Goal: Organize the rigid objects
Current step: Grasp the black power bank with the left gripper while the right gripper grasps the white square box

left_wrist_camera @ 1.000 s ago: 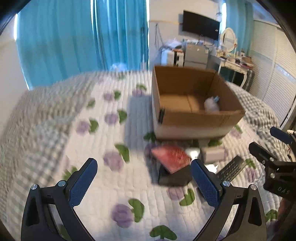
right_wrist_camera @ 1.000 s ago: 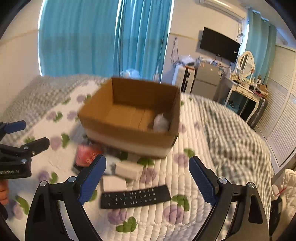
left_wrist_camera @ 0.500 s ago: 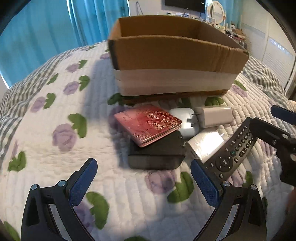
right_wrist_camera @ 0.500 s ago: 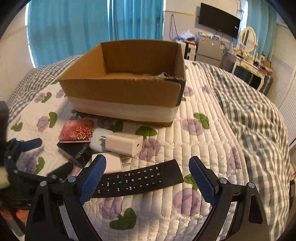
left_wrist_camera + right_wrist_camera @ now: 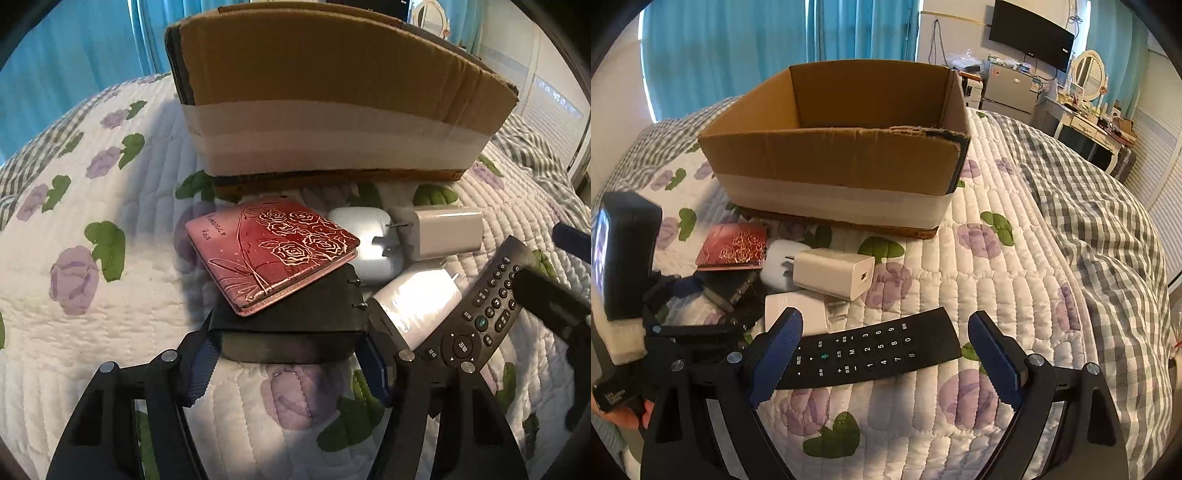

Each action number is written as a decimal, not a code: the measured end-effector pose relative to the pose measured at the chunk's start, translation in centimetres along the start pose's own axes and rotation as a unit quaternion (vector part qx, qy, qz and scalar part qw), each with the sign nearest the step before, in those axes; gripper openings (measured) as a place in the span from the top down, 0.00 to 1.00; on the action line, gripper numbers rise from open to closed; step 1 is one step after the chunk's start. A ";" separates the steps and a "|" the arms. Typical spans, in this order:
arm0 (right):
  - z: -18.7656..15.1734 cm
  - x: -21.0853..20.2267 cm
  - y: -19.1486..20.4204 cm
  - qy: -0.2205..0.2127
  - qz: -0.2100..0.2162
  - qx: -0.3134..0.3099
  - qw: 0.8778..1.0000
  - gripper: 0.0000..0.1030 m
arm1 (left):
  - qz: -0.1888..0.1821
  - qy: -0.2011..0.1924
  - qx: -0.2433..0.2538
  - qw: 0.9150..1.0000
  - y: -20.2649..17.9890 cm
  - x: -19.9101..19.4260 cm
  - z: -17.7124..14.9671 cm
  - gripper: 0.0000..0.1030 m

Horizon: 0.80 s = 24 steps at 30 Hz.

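A black box (image 5: 288,325) lies on the quilt with a red rose-embossed wallet (image 5: 273,251) tilted on top of it. My left gripper (image 5: 288,365) is closing on the black box, and its pads (image 5: 201,365) touch the box's two ends. Beside it lie a white earbud case (image 5: 365,236), a white charger (image 5: 439,232), a second white charger (image 5: 417,306) and a black remote (image 5: 871,350). My right gripper (image 5: 882,354) stands open astride the remote, one finger at each end and not pressing it. The cardboard box (image 5: 834,166) stands open just behind the pile.
Everything rests on a bed with a white floral quilt (image 5: 997,258) and a grey checked blanket (image 5: 1108,229) to the right. Blue curtains, a wall television (image 5: 1030,33) and a dresser stand behind the bed. A hand (image 5: 624,413) holds the left gripper.
Both grippers have sunk towards the pile in front of the cardboard box. The left jaws have narrowed from wide open onto the black box. The right jaws keep the same width.
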State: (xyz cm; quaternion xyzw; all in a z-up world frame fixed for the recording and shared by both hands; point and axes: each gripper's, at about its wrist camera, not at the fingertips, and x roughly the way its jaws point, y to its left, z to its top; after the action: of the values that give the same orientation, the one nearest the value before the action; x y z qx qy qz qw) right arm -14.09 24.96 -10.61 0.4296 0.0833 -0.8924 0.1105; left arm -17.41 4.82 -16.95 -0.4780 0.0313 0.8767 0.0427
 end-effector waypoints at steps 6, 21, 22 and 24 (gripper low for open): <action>-0.3 0.4 1.1 0.004 0.003 -0.022 1.000 0.11 | -0.008 -0.006 -0.029 1.000 1.7 -2.2 -0.7 0.34; -0.5 4.2 6.8 0.041 0.050 -0.085 0.994 0.32 | 0.018 -0.041 -0.048 0.998 4.4 -5.5 -1.1 0.34; -0.5 4.7 7.0 0.046 0.051 -0.084 0.994 0.34 | 0.018 -0.040 -0.048 0.998 4.5 -5.5 -1.2 0.34; -0.6 5.3 7.2 0.054 0.049 -0.086 0.994 0.35 | 0.019 -0.037 -0.046 0.998 4.4 -5.3 -1.4 0.34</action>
State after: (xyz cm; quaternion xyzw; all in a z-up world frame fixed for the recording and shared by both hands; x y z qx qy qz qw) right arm -14.95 17.48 -15.52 0.4692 0.1443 -0.8512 0.1858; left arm -13.84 0.09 -13.19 -0.4458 -0.0019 0.8951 0.0049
